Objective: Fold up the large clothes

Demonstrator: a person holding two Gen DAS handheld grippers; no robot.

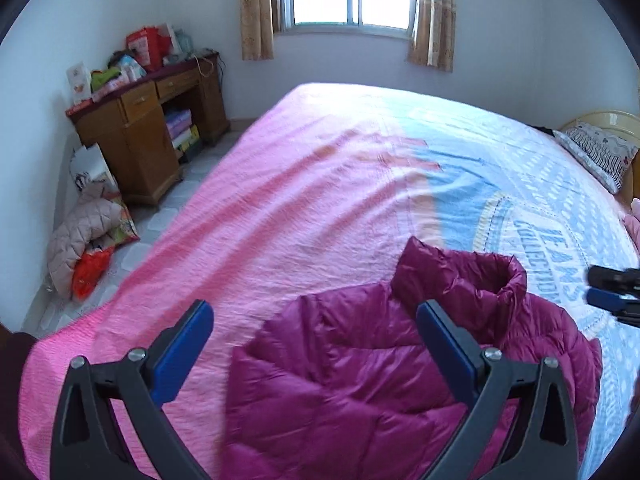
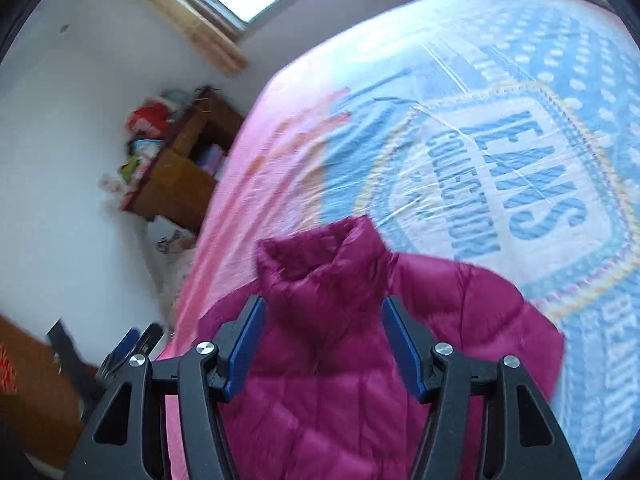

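Magenta puffer jacket (image 1: 400, 380) lies on the bed (image 1: 280, 200), on the near part of the pink-and-blue bedspread, collar (image 1: 472, 276) standing up and pointing toward the far side. The body looks bunched into a compact mound with no sleeve showing, so it is judged to be partly folded already; how many folds are done cannot be told.

Left gripper (image 1: 316, 344): jaws stand wide apart, nothing between the pads. It hangs above the jacket's left half, angled down; one finger (image 1: 184, 348) is over bare pink bedspread, the other over the jacket near the collar. No contact with the fabric is visible.

Right gripper (image 2: 322, 344): jaws parted, blue pads clear of the cloth, nothing clamped. It is also angled down, centred on the jacket just below the collar. In the left wrist view its tips (image 1: 612, 292) show at the right edge, off the jacket's right shoulder and above the blue part of the bedspread.

Reading: both grippers empty and held above the garment, one to each side, probably so that the mound can settle and the next pinch points be chosen. Frames are blurred, especially the right view.

Desk (image 1: 148, 136) with clutter stands by the far wall, away from the work.
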